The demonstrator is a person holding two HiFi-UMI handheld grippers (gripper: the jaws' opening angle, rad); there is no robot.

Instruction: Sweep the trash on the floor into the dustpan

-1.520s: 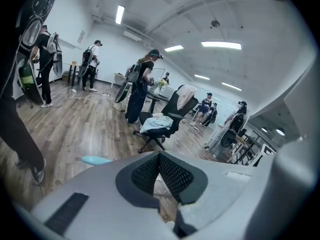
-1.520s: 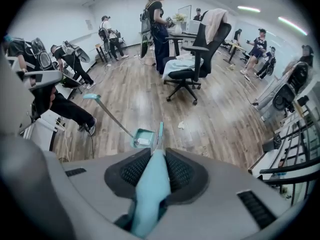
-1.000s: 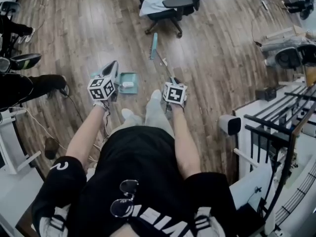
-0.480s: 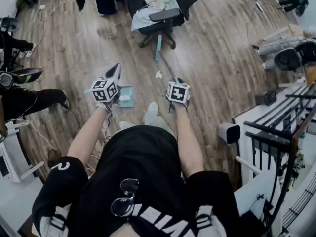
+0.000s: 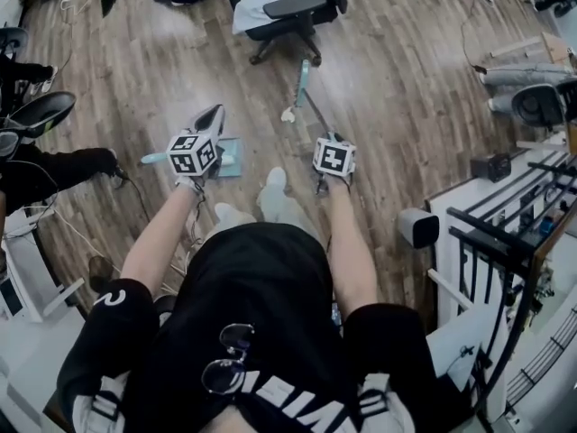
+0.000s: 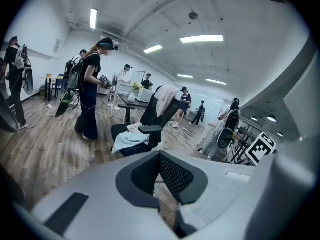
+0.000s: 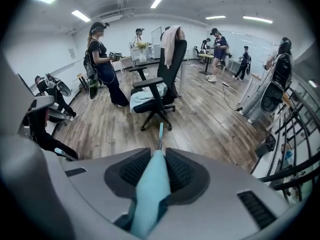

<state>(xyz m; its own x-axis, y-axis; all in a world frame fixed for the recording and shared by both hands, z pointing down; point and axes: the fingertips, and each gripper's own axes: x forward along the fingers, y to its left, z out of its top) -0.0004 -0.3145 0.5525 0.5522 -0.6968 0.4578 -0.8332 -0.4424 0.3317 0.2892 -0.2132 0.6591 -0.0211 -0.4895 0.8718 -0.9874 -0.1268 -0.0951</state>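
Both forearms are held forward over the floor [image 5: 388, 106]. The broom [image 5: 303, 78] is clenched in the right gripper [image 5: 327, 140] fingers [image 7: 182, 171]. The dustpan [image 5: 229, 157] is clamped by the left gripper [image 5: 212, 117].

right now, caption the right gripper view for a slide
Right gripper clamps a pale blue broom handle, aimed across wood floor toward a black office chair
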